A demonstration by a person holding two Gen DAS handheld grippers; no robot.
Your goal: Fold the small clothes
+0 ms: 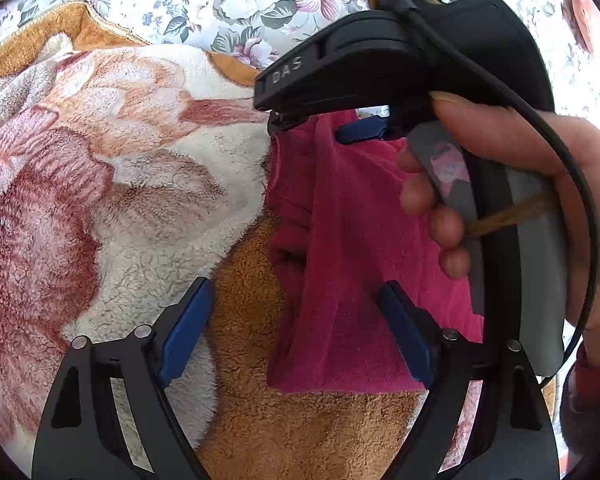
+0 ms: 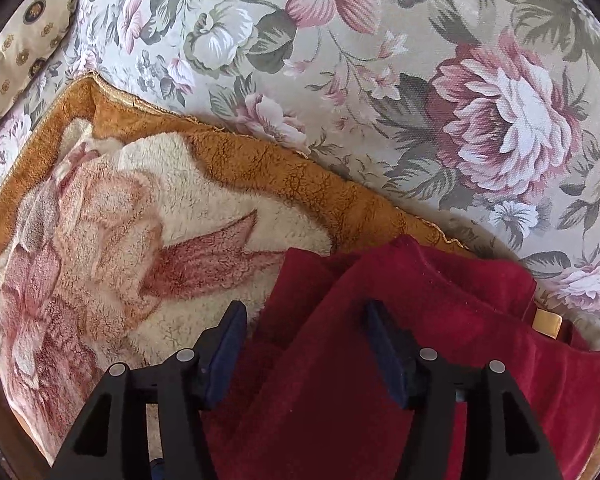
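Black hand-held gripper [image 1: 296, 312], blue pads (silver screws)

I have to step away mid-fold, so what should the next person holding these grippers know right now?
Left gripper: open, holding nothing, its right finger over the red garment.
Right gripper: open over the same garment; nothing gripped.
The garment lies loosely bunched on the fleece blanket, which is spread over a floral cover.
Done: whether any fold has been made I cannot tell.
Left: flatten it, fold it, smooth it.
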